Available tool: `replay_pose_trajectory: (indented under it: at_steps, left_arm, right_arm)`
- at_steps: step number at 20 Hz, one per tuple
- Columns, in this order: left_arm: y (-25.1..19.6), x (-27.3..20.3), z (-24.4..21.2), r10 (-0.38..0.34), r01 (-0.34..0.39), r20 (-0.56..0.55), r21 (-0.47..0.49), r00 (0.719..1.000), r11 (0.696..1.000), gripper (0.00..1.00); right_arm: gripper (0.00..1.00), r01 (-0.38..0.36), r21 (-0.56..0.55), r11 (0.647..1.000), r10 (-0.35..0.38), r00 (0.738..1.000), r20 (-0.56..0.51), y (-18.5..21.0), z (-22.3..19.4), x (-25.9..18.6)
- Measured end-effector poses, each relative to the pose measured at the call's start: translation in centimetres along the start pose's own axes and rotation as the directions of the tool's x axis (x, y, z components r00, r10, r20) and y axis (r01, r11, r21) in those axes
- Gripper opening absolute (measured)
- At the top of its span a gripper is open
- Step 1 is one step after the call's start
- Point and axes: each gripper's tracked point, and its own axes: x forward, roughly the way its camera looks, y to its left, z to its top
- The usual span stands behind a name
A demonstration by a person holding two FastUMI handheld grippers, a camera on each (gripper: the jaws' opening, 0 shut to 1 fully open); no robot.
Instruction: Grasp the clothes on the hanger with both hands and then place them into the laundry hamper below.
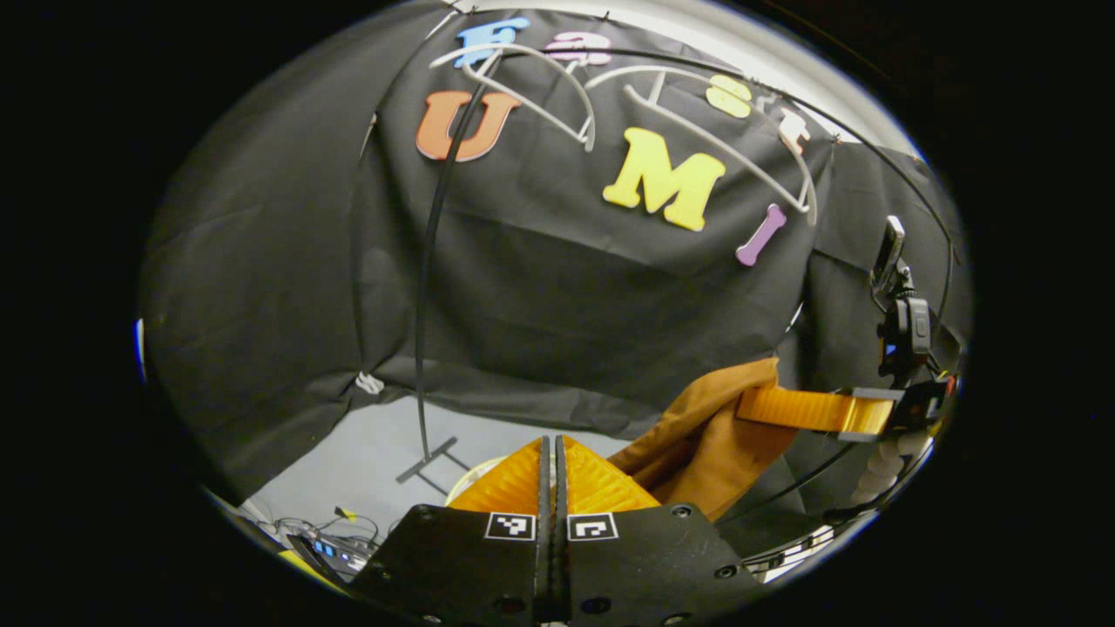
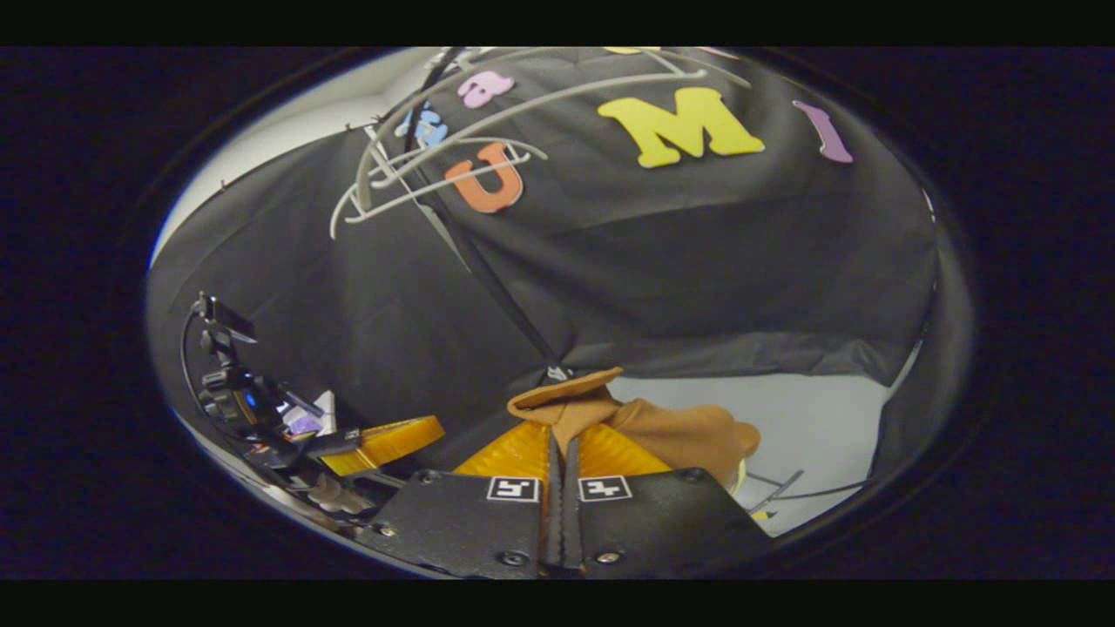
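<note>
Right gripper view: brown garment (image 2: 601,418) pinched in right gripper (image 2: 562,453).

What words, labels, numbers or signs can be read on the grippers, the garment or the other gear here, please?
Left gripper: no words; two square coded markers, patterns only.
Right gripper: the same, two coded markers, no text.
Brown garment: no print or tag visible.
Small device with blue lights: too small to read.

Hamper (image 1: 475,477) mostly hidden behind left gripper's fingers (image 1: 523,479); garment (image 1: 714,444) lower part cut off.
</note>
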Motion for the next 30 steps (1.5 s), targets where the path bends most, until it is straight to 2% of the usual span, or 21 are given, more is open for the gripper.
replay_pose_trajectory:
  at_steps: [5, 7, 8, 9, 10, 15, 18, 19, 20, 22, 23, 26, 27, 28, 30]
  left_arm:
    - [0.4, 3.2, -6.8, 0.01, -0.015, -0.156, -0.028, 0.988, 0.999, 0.0]
    - [0.6, 3.9, -9.0, 0.024, -0.034, -0.212, -0.043, 0.977, 0.999, 0.0]
    - [0.9, 4.5, -9.7, 0.033, -0.045, -0.234, -0.043, 0.972, 0.998, 0.05]
    - [1.1, 4.8, -10.3, 0.043, -0.056, -0.254, -0.044, 0.966, 0.997, 0.0]
    - [0.8, 5.0, -11.0, 0.048, -0.062, -0.278, -0.043, 0.959, 0.997, 0.0]
    - [1.2, 5.0, -11.1, 0.104, -0.107, -0.306, 0.007, 0.946, 0.994, 0.0]
    - [1.8, 5.0, -11.1, 0.129, -0.132, -0.31, 0.012, 0.942, 0.991, 0.0]
    - [1.7, 5.1, -11.1, 0.116, -0.123, -0.313, -0.004, 0.943, 0.992, 0.02]
    - [1.5, 5.0, -11.1, 0.106, -0.117, -0.316, -0.018, 0.943, 0.993, 0.27]
    - [2.2, 5.0, -10.9, 0.135, -0.143, -0.313, -0.003, 0.94, 0.99, 0.75]
    - [2.6, 4.8, -10.8, 0.152, -0.156, -0.31, 0.013, 0.939, 0.988, 1.0]
    - [2.6, 4.2, -10.7, 0.161, -0.155, -0.293, 0.042, 0.942, 0.987, 0.96]
    - [2.4, 4.1, -10.3, 0.161, -0.154, -0.284, 0.047, 0.945, 0.987, 0.89]
    - [2.0, 3.9, -9.8, 0.161, -0.152, -0.272, 0.055, 0.949, 0.987, 0.96]
    - [1.5, 3.2, -8.5, 0.164, -0.151, -0.242, 0.07, 0.956, 0.986, 0.96]
  right_arm:
    - [0.04, 0.09, -0.037, 0.995, -0.094, 0.982, -0.163, -3.0, -5.2, 4.0]
    - [0.03, 0.135, -0.049, 0.99, -0.142, 0.963, -0.23, -4.4, -6.9, 5.2]
    - [0.03, 0.153, -0.057, 0.987, -0.163, 0.952, -0.26, -4.6, -7.7, 5.1]
    - [0.03, 0.168, -0.067, 0.983, -0.18, 0.94, -0.29, -4.7, -8.5, 5.0]
    - [0.03, 0.18, -0.071, 0.981, -0.194, 0.93, -0.312, -4.9, -9.0, 4.8]
    - [0.03, 0.229, -0.111, 0.967, -0.254, 0.903, -0.346, -7.0, -10.5, 5.2]
    - [0.04, 0.241, -0.107, 0.965, -0.263, 0.91, -0.32, -7.2, -9.5, 5.2]
    - [0.13, 0.244, -0.106, 0.964, -0.265, 0.917, -0.298, -7.0, -8.9, 5.0]
    - [0.28, 0.253, -0.125, 0.959, -0.279, 0.92, -0.276, -7.2, -7.9, 5.3]
    - [0.58, 0.277, -0.195, 0.941, -0.317, 0.922, -0.223, -8.1, -6.5, 4.8]
    - [0.67, 0.287, -0.229, 0.93, -0.334, 0.922, -0.197, -8.1, -5.9, 4.7]
    - [0.71, 0.292, -0.29, 0.911, -0.346, 0.925, -0.158, -7.5, -5.3, 4.6]
    - [0.74, 0.292, -0.299, 0.909, -0.346, 0.927, -0.147, -7.4, -5.2, 4.6]
    - [0.75, 0.296, -0.309, 0.904, -0.351, 0.927, -0.137, -7.5, -4.9, 4.5]
    - [0.72, 0.306, -0.319, 0.897, -0.355, 0.929, -0.107, -7.3, -4.4, 4.3]
